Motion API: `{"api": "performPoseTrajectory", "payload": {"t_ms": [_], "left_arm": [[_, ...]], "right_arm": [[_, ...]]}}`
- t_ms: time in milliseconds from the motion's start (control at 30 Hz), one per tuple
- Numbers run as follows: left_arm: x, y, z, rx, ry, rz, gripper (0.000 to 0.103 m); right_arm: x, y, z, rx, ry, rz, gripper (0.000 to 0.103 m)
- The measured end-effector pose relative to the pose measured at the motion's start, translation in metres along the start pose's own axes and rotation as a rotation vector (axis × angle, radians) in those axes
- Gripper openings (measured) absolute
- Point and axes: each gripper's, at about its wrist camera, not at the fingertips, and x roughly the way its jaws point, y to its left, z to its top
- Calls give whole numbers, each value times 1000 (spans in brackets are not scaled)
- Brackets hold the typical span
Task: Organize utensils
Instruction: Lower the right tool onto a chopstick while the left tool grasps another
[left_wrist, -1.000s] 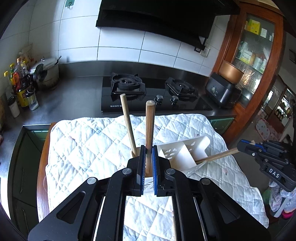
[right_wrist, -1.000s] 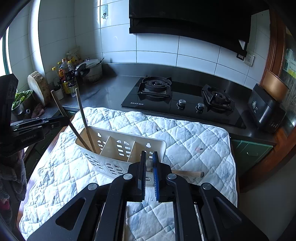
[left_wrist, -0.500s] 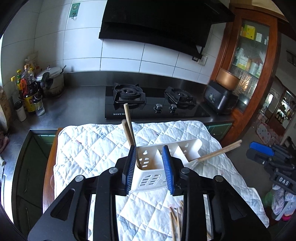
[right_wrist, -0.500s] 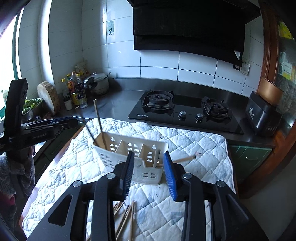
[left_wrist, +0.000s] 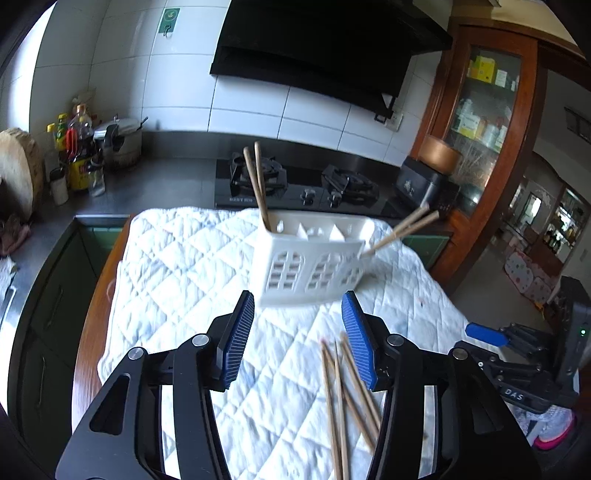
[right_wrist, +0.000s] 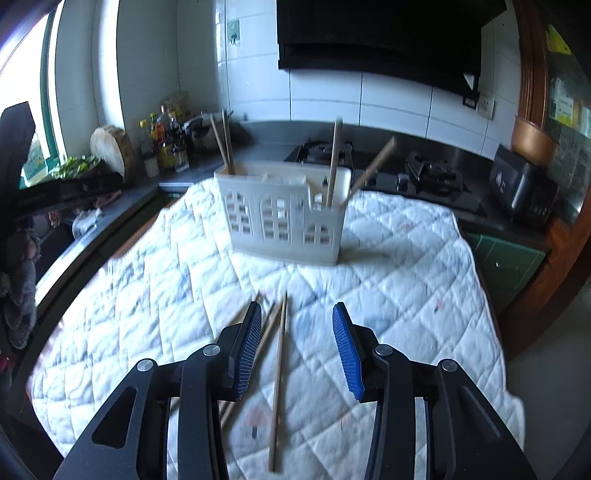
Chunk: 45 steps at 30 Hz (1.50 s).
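A white slotted utensil caddy (left_wrist: 310, 258) (right_wrist: 284, 221) stands on the quilted cloth. Two wooden chopsticks (left_wrist: 256, 184) stick up from its left end, and two more (left_wrist: 406, 225) (right_wrist: 334, 158) lean out of its right end. Several loose chopsticks (left_wrist: 343, 387) (right_wrist: 279, 362) lie on the cloth nearer to me. My left gripper (left_wrist: 298, 299) hangs short of the caddy, its jaws opening with nothing between them. My right gripper (right_wrist: 296, 306) is also opening, above the loose chopsticks and touching none. It shows at the right edge (left_wrist: 491, 332) of the left wrist view.
The white quilted cloth (left_wrist: 177, 280) (right_wrist: 406, 258) covers a wooden table. Behind it runs a steel counter with a black gas hob (left_wrist: 306, 184), bottles (left_wrist: 79, 155), a pot (left_wrist: 122, 144) and a black appliance (right_wrist: 524, 192). A wooden cabinet (left_wrist: 491, 110) stands at the right.
Both grippers were shut on chopsticks at the caddy. They have let go, opened and drawn back, and the loose chopsticks on the cloth have come into view.
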Motion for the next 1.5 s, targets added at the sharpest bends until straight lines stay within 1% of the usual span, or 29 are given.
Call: {"api": "performPoseTrajectory", "payload": {"t_ms": [100,133,200,300,400,467,633,700,867,967,1033,1067,1100,1133,1200,1267,1367,1500], "left_arm": [[-5,-2,-29,9,15,13,50],[-6,-2,-37,8,21,15,50],[-7,-3,-54,8,30,20,50],[-6,-6,-78,16,58,31,50],[-3,-9,-103,21,92,33,50],[-1,-9,-118,19,122,37,50],[4,-11,-141,9,164,37,50],[8,-14,-148,18,183,37,49],[17,-18,-161,-5,217,17,48],[23,-24,-166,0,229,14,47],[26,-28,-168,6,233,17,42],[28,-30,-170,9,242,16,35],[31,-31,-171,13,248,15,32],[33,-33,-172,15,252,14,31],[39,-35,-174,15,266,9,23],[43,-36,-175,8,275,1,22],[48,-38,-176,12,282,2,17],[54,-38,-178,10,293,11,14]], "right_arm": [[10,4,-33,14,39,8,39],[13,5,-42,18,50,8,37],[19,7,-58,26,68,5,33],[30,10,-78,44,95,15,31],[41,13,-91,63,125,37,26],[46,16,-98,62,137,30,23],[55,15,-101,79,156,33,15],[58,15,-102,76,162,32,14],[62,14,-108,83,178,26,7],[63,11,-111,95,179,25,7],[61,10,-111,100,174,23,7],[60,10,-112,101,172,23,7],[58,10,-112,103,170,23,7],[57,9,-113,105,170,23,7],[55,9,-116,107,170,25,7],[53,8,-119,109,170,25,7],[52,7,-121,110,170,26,7],[50,7,-123,115,169,30,7]]}}
